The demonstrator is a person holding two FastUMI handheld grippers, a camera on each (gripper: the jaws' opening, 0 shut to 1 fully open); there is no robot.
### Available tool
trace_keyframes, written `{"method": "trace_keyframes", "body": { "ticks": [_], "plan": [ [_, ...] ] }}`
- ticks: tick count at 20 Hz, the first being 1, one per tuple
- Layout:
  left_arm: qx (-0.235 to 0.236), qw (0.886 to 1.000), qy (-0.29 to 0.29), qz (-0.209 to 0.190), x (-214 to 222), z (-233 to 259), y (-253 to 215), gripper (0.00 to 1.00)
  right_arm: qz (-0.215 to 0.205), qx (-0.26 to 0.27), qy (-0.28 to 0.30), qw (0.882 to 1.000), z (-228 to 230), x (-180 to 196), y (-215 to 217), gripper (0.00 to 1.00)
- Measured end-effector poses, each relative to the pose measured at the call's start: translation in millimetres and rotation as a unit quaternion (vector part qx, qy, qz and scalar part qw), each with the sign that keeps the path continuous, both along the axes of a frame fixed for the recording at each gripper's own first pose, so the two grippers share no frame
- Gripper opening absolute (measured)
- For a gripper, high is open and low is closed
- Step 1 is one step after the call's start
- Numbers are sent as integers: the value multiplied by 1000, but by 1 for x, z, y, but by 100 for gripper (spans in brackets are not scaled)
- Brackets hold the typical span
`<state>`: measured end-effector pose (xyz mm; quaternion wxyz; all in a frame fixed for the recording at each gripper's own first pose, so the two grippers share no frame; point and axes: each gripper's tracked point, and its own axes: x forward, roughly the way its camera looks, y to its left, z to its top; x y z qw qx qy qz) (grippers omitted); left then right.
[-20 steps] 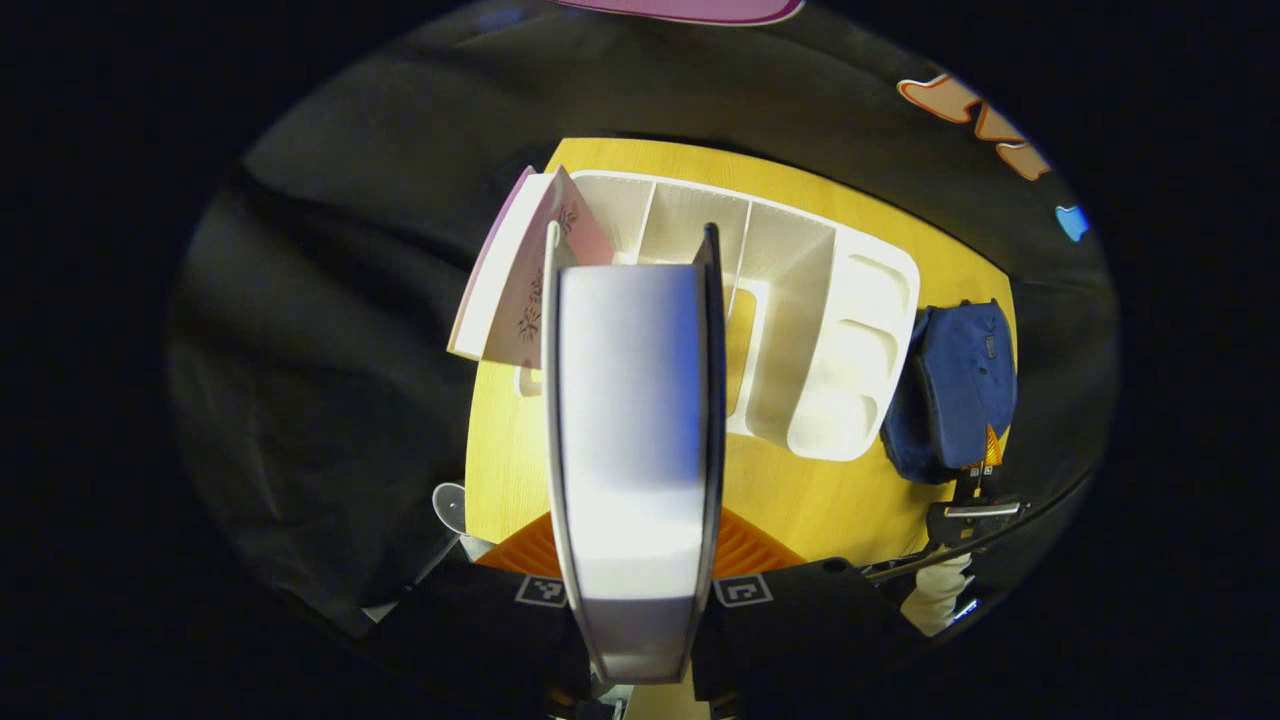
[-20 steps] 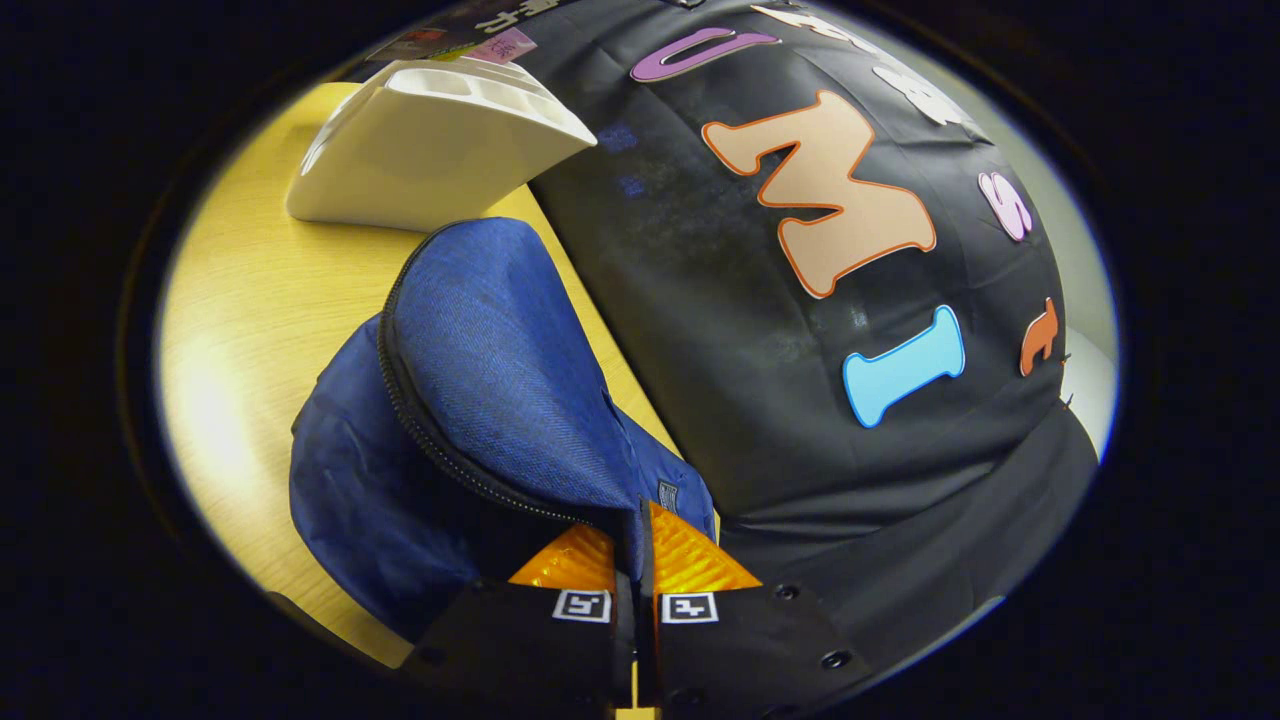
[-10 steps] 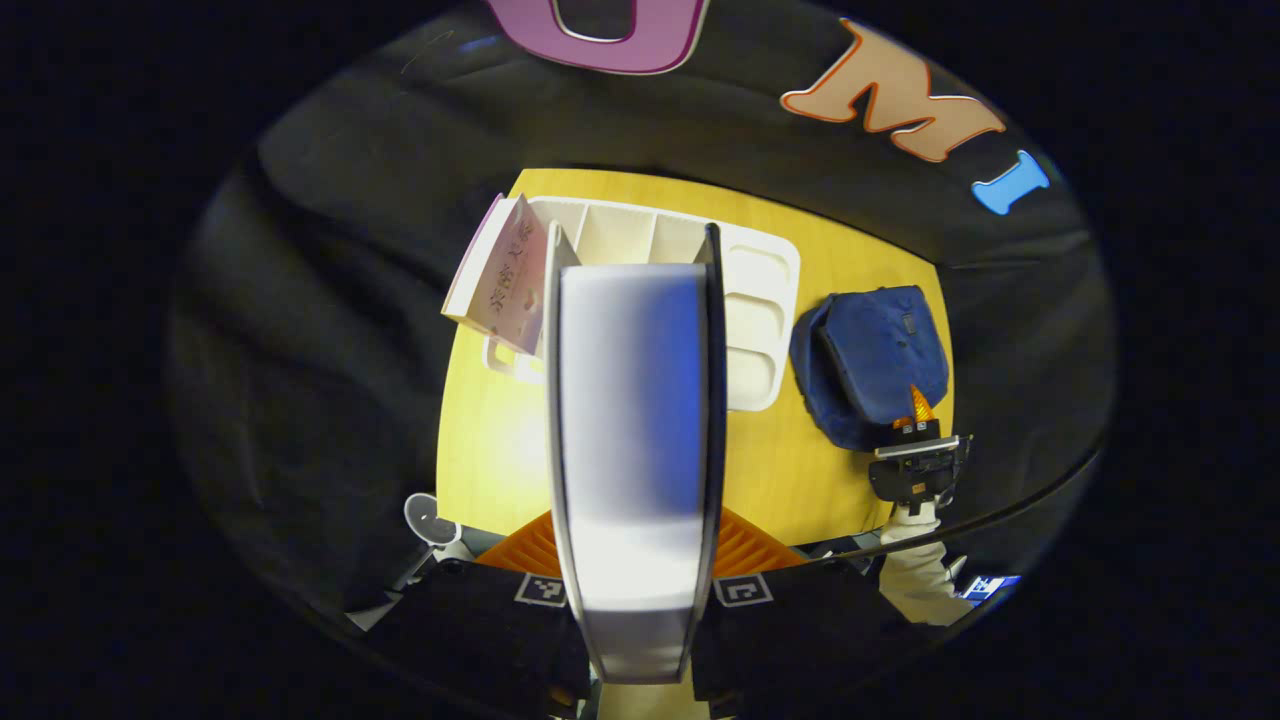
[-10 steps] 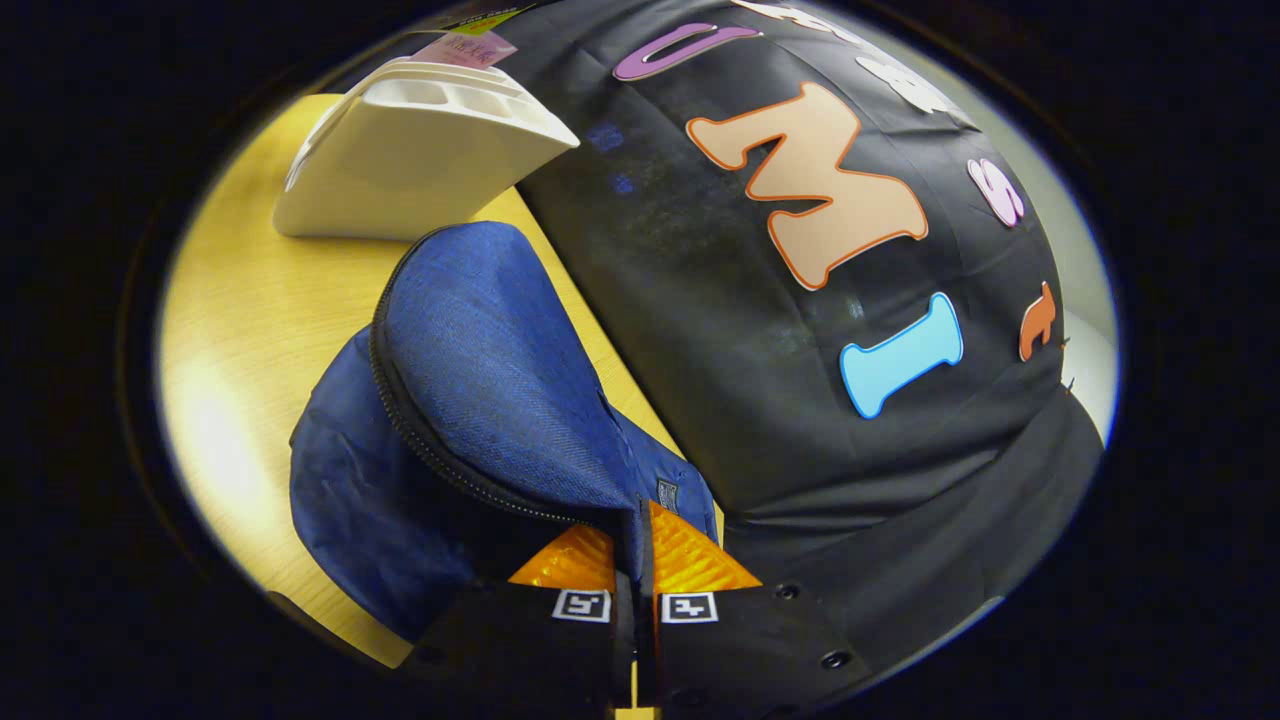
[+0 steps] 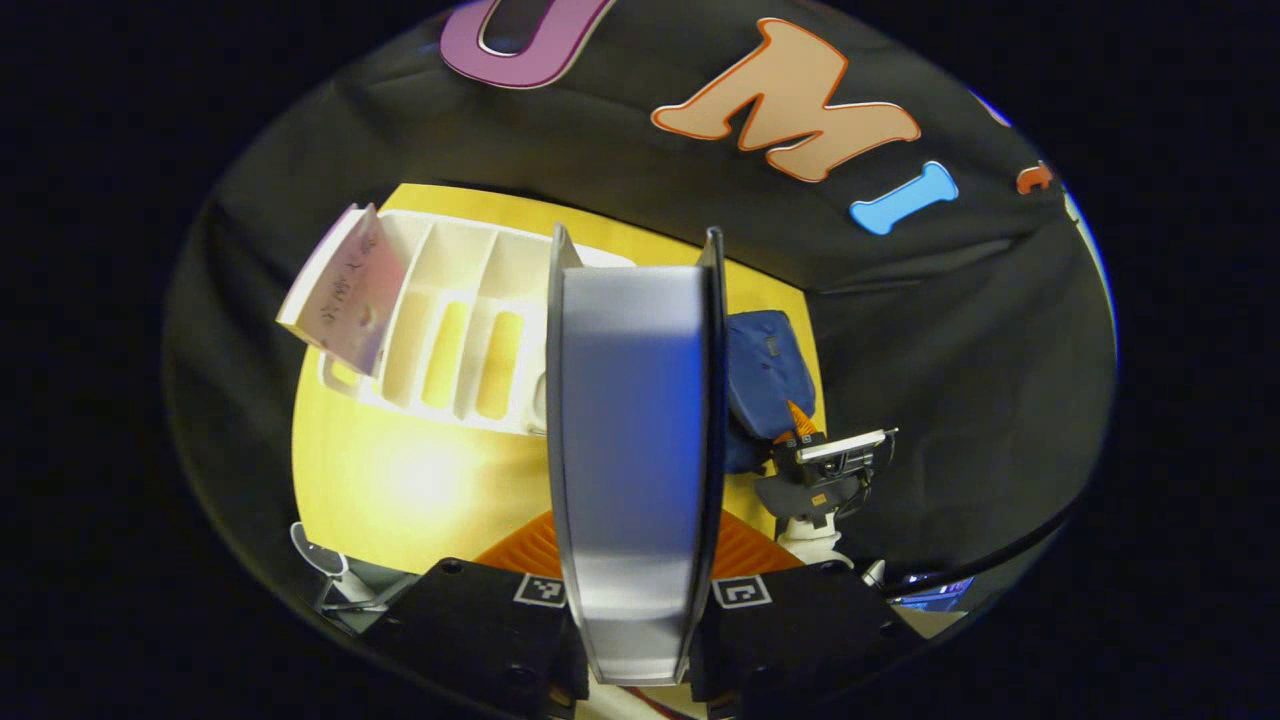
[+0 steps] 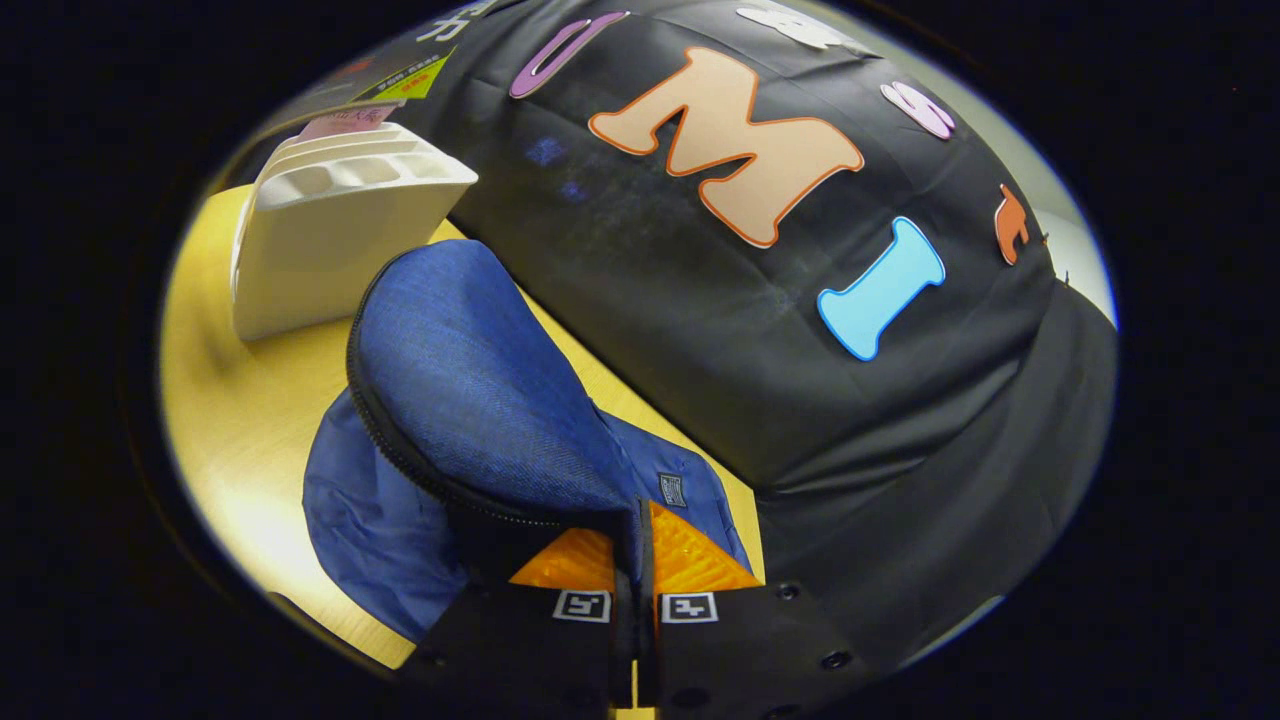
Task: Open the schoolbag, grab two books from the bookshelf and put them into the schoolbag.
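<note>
The schoolbag [image 6: 470,400], blue and slumped on the yellow bench [image 6: 240,400] just beside the white bookshelf [image 6: 330,230], has its flap pinched up by the right tool [image 6: 636,545], whose fingers are clamped together on the fabric near the zip. Across the bench, the left tool [image 5: 635,560] is clamped on a thick book [image 5: 635,430], held edge-on above the bench, with the bag [image 5: 765,370] showing just past its right cover. A second book [image 5: 345,290] leans in the shelf's [image 5: 470,300] end slot. The first book appears to be on its way to the bag. The next move likely calls for swinging it over the lifted flap and lowering it into the mouth, which looks narrow from here.
</note>
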<state>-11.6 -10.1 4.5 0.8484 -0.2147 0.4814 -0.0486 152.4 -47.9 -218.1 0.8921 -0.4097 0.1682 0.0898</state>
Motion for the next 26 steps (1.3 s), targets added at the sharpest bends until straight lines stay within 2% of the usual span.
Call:
{"method": "trace_keyframes", "body": {
  "ticks": [7, 9, 12, 17, 21, 24, 26],
  "plan": [
    [-100, 994, -35, 5, 26, -61, -57, 37, -24, 49, -6, 999, 18, 5, -11, 2],
    [-118, 991, -60, 8, 45, -77, -75, 36, -29, 53, -8, 998, 23, 5, -15, 2],
    [-155, 986, -58, 21, 69, -101, -104, 36, -35, 69, -9, 997, 25, 8, -16, 2],
    [-180, 981, -69, 15, 106, -148, -144, 37, -35, 100, -11, 994, 28, 7, -20, 2],
    [-200, 975, -101, -1, 138, -166, -174, 36, -33, 128, -13, 991, 32, 3, -22, 5],
    [-222, 968, -121, 10, 161, -180, -187, 36, -30, 148, -20, 988, 36, 5, -21, 2],
    [-225, 967, -117, 16, 174, -197, -194, 36, -21, 153, -25, 988, 38, 3, -17, 5]
  ]
}}
